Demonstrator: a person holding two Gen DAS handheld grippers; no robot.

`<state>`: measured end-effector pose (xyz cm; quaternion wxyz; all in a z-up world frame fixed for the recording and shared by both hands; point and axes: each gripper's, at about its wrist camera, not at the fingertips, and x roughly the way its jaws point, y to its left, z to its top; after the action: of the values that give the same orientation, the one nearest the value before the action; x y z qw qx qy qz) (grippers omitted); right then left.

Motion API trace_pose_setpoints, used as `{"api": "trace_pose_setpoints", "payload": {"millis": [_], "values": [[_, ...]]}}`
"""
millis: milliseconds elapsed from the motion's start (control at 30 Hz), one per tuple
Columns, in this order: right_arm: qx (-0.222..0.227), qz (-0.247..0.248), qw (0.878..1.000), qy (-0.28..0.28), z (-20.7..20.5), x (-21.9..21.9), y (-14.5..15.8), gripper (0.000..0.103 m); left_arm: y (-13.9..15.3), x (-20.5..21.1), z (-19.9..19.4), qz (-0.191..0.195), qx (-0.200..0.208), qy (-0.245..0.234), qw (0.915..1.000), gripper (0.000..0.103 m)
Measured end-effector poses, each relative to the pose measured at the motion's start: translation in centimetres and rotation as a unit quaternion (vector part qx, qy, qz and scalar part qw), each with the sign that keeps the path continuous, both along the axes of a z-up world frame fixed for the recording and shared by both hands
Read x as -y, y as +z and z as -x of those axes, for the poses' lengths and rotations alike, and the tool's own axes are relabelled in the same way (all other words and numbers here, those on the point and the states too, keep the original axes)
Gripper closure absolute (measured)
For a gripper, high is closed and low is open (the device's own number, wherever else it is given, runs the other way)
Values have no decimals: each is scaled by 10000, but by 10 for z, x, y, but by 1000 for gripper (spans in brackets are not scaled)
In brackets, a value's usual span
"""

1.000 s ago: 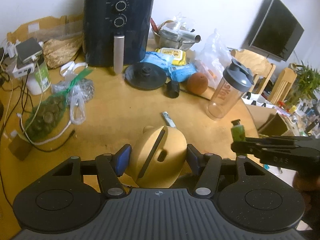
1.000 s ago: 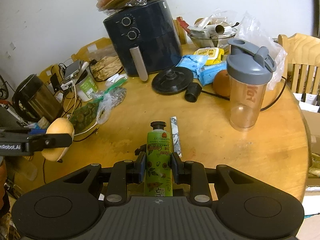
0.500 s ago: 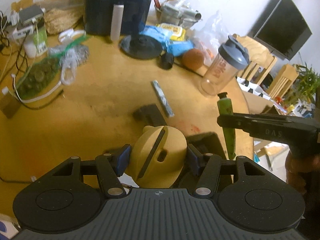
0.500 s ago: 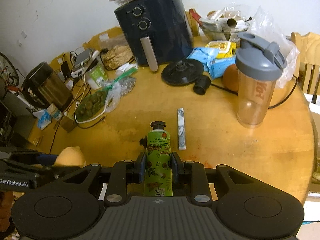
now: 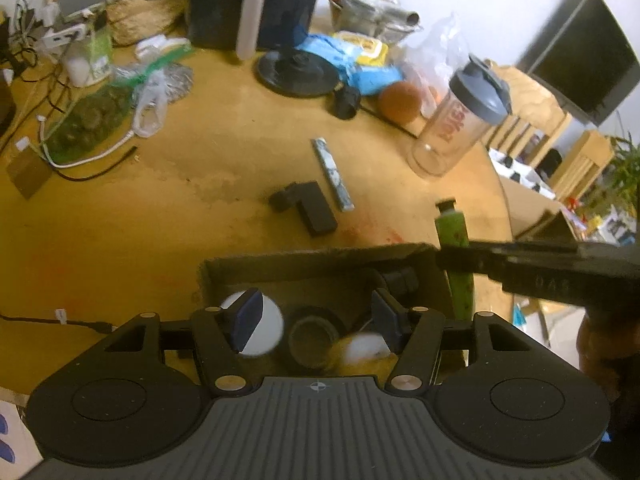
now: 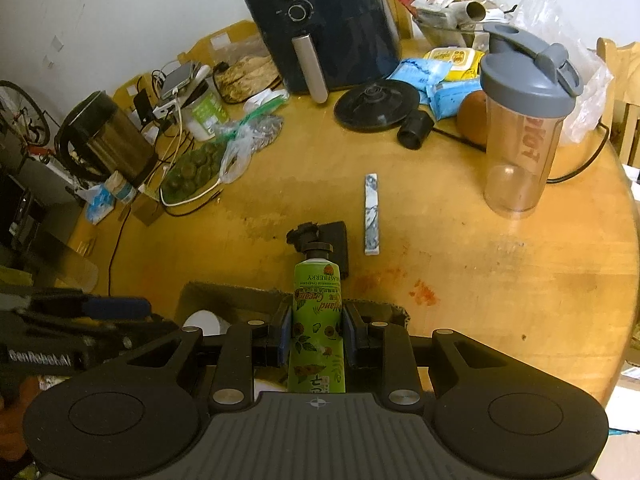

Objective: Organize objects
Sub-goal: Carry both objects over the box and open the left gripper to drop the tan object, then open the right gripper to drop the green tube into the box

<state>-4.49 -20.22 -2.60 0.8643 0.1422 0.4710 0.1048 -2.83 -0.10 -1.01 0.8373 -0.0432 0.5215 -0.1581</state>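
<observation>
Between right tool pads: green floral tube.

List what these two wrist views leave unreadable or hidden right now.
- Yellow and white object in the box, left wrist view: motion-blurred, so its identity and resting pose are unclear.
- Box contents, right wrist view: hidden behind the right gripper and hand cream tube.
- Air fryer, left wrist view: top cut off by the frame edge.
- Left gripper, right wrist view: blurred at the left edge, fingers indistinct.
</observation>
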Motion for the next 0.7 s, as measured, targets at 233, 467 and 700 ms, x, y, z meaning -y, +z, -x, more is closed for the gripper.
{"api": "trace_pose_setpoints", "payload": {"millis": [233,467,700], "values": [[-75,-9,9999,88,3,-2,-3,74,6,-15,2,18,104,387,9992,44],[-114,-9,9997,236,3,-10,-4,74,4,-24,8,24,71,601,9982,44],[-104,-62,9988,476,-2,-24,-1,74,4,-36,15,24,80,806,9967,44]]}}
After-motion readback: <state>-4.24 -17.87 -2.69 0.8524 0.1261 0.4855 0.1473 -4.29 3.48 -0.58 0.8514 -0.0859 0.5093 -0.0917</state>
